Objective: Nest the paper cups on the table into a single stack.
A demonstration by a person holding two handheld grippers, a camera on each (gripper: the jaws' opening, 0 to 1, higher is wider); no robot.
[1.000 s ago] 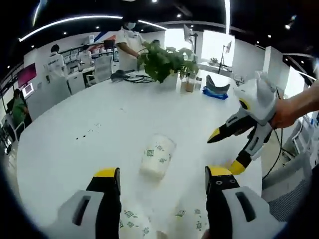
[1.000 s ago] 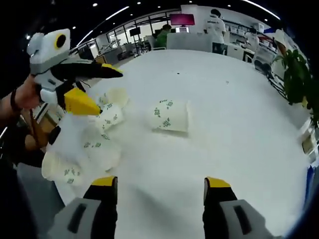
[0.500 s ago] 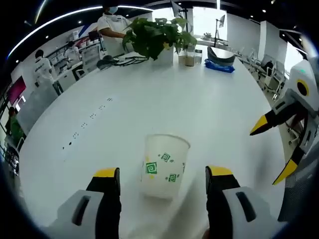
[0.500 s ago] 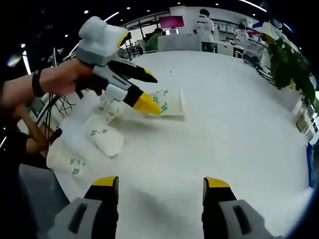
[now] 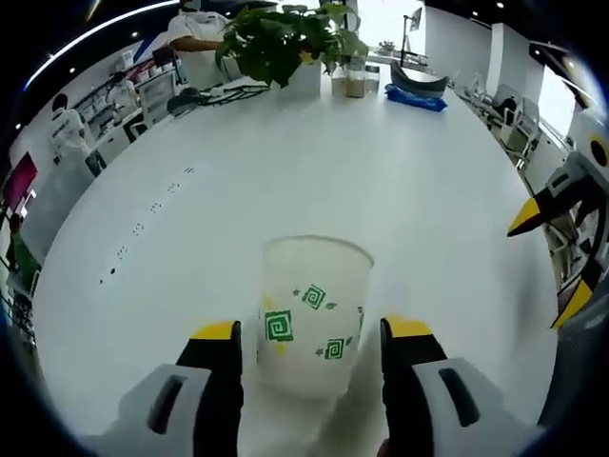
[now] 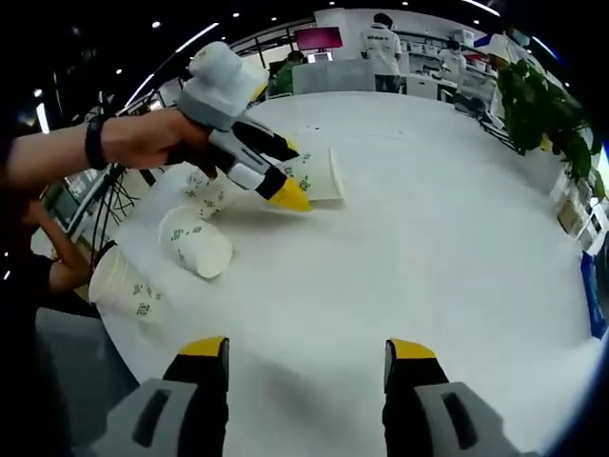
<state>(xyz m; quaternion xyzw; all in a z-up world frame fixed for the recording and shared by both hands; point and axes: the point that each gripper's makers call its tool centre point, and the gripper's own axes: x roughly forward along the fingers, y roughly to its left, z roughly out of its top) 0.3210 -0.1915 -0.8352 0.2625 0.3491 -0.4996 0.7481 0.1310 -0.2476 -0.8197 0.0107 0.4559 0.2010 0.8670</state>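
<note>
A white paper cup (image 5: pixel 312 324) with green square prints lies on its side on the round white table (image 5: pixel 285 181), its rim pointing away. My left gripper (image 5: pixel 312 333) is open, one jaw on each side of the cup with small gaps. In the right gripper view the left gripper (image 6: pixel 293 176) straddles that same cup (image 6: pixel 325 175). Three more cups lie near the table edge: one (image 6: pixel 196 253) on its side, one (image 6: pixel 122 286) at the rim, one (image 6: pixel 207 194) behind the left gripper. My right gripper (image 6: pixel 306 350) is open over bare table, also seen as the right gripper (image 5: pixel 552 267).
A potted plant (image 5: pixel 285 38), small jars (image 5: pixel 354 81) and a blue item (image 5: pixel 419 88) stand at the table's far side. A hand (image 6: pixel 143 138) holds the left gripper. People and desks are in the background. The table edge (image 6: pixel 143 352) runs close below the cups.
The left gripper has moved forward and down around the lying cup, and its jaws have narrowed slightly. The right gripper has held nearly still.
</note>
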